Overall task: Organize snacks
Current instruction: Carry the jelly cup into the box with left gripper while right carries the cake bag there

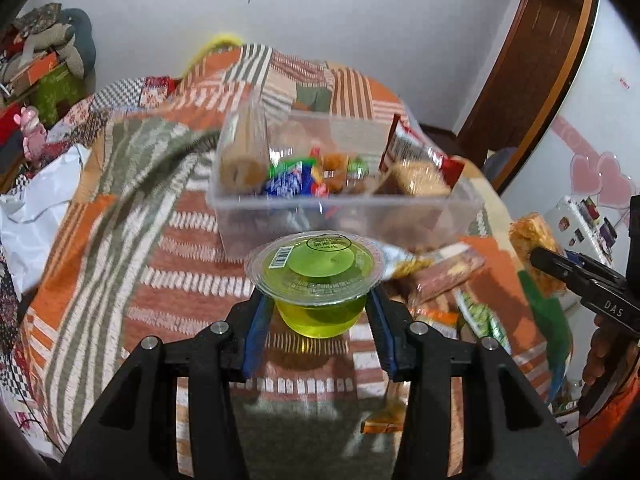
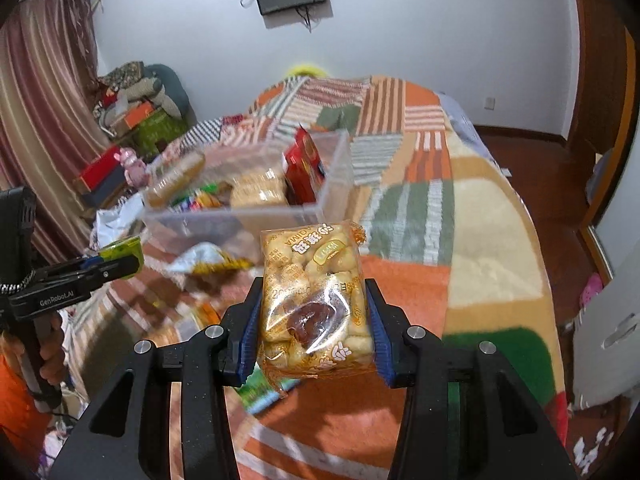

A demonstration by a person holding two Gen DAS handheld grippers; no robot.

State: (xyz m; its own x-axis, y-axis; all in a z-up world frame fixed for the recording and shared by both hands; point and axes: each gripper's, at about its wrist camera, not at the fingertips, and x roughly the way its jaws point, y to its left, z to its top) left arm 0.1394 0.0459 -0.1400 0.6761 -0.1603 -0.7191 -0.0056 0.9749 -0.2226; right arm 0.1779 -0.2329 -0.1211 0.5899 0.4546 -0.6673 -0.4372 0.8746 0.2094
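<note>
**Green jelly cup and yellow snack pack both clamped above the bed**

Green jelly cup [image 1: 316, 276] pinched between the blue pads of the left gripper [image 1: 318, 312], held upright, foil lid up, clear of the patchwork blanket [image 1: 120, 240]. Gripper angled downward, aimed at 12 o'clock toward the clear plastic bin [image 1: 340, 200], cup just short of its near wall.

Yellow pack of puffed snacks [image 2: 314, 300] squeezed at its sides by the right gripper [image 2: 316, 320], standing tall between the fingers, also tilted downward, lifted off the bedding. Bin at 11 o'clock in the right wrist view, already holding a bread roll [image 2: 176, 178], small wrapped sweets and a red packet [image 2: 304, 168].

Loose packets [image 1: 444, 272] scattered on the blanket at 2 o'clock of the cup, between the two grippers. Bin top open, with room in the middle. Bare blanket at 9 o'clock of the cup; bed edge falling to a wooden floor [image 2: 536, 184] at 2 o'clock of the pack.
</note>
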